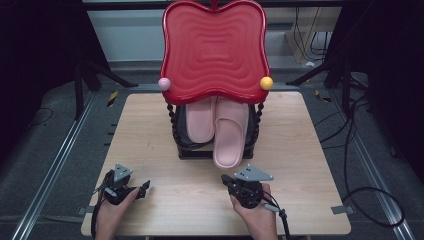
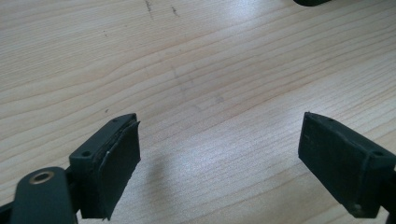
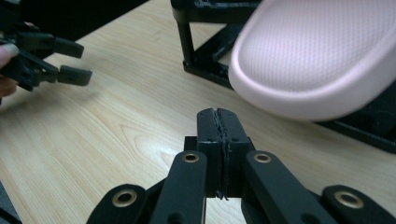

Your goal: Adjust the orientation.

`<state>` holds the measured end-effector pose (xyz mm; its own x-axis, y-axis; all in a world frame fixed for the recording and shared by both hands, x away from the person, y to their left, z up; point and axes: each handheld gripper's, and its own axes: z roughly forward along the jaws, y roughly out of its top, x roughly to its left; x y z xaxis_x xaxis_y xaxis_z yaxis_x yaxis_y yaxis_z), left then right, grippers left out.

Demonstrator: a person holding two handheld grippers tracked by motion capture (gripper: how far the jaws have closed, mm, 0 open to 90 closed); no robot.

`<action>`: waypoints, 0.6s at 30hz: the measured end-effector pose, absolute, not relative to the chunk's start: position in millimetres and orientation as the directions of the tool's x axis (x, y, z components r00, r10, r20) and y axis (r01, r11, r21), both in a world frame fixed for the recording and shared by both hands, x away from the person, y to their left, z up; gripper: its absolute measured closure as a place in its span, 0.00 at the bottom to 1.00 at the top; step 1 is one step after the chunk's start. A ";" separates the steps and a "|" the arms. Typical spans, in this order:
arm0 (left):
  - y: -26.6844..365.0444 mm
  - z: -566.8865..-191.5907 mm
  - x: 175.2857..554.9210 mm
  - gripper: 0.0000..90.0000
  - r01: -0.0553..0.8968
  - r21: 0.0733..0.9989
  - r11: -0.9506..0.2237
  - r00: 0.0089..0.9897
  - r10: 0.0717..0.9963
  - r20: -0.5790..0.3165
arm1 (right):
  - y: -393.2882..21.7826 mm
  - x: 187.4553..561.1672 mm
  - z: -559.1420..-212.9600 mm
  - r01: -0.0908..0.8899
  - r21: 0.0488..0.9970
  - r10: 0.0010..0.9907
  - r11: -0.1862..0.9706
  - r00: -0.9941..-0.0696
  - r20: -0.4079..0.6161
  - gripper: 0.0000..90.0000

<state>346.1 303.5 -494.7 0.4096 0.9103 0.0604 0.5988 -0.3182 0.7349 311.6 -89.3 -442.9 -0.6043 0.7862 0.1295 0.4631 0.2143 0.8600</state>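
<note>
Overhead, pale wooden table [image 1: 150,130], grey floor [image 1: 45,150], dark surroundings

I see the red tray [image 1: 214,50] hiding the far ends of both pink slippers [image 1: 230,135] and most of the black rack [image 1: 186,145].

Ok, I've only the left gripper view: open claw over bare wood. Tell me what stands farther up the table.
Observer: A black rack stands mid-table, topped by a red tray.
Operator: Say what's in it.
Observer: One pink slipper lies inside; a second slipper sticks out past the rack's front.
Operator: Report the right claw.
Observer: The right claw is shut and empty, just short of the second slipper's near end.
</note>
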 end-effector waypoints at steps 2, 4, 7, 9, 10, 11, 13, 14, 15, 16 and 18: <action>302.9 -495.1 346.1 0.14 0.600 0.734 -0.319 0.410 0.910 0.060 | -90.3 312.6 -446.4 0.471 0.855 0.789 0.217 -0.601 0.131 0.99; 302.4 -495.4 346.0 0.14 0.600 0.732 -0.322 0.412 0.909 0.063 | -90.8 315.4 -449.0 0.474 0.854 0.793 0.216 -0.596 0.130 0.99; 302.4 -495.6 346.1 0.14 0.601 0.731 -0.323 0.412 0.909 0.063 | -93.3 322.0 -451.4 0.479 0.852 0.803 0.211 -0.582 0.129 1.00; 302.8 -496.3 346.5 0.14 0.602 0.731 -0.321 0.411 0.910 0.061 | -95.8 326.1 -451.7 0.479 0.853 0.810 0.207 -0.573 0.125 1.00; 303.0 -496.7 346.6 0.14 0.603 0.731 -0.320 0.411 0.910 0.060 | -97.6 328.6 -451.6 0.480 0.853 0.814 0.203 -0.567 0.125 1.00; 303.2 -497.0 346.7 0.14 0.604 0.730 -0.320 0.411 0.910 0.059 | -99.4 331.0 -451.0 0.487 0.850 0.815 0.200 -0.564 0.131 1.00; 303.5 -497.2 346.5 0.14 0.606 0.729 -0.319 0.410 0.910 0.058 | -100.9 334.4 -449.9 0.485 0.853 0.816 0.193 -0.562 0.134 1.00; 303.7 -497.1 346.4 0.14 0.606 0.729 -0.317 0.409 0.911 0.056 | -101.1 335.9 -449.3 0.484 0.853 0.819 0.196 -0.559 0.129 1.00; 303.7 -497.0 346.4 0.14 0.606 0.730 -0.316 0.409 0.911 0.055 | -101.4 337.3 -448.2 0.487 0.852 0.818 0.192 -0.558 0.135 1.00; 303.6 -496.9 346.3 0.14 0.606 0.730 -0.315 0.408 0.911 0.055 | -102.0 339.6 -447.3 0.482 0.854 0.819 0.196 -0.559 0.128 1.00; 302.9 -497.3 346.3 0.14 0.606 0.730 -0.316 0.410 0.911 0.055 | -103.0 345.5 -444.2 0.479 0.855 0.824 0.197 -0.554 0.120 1.00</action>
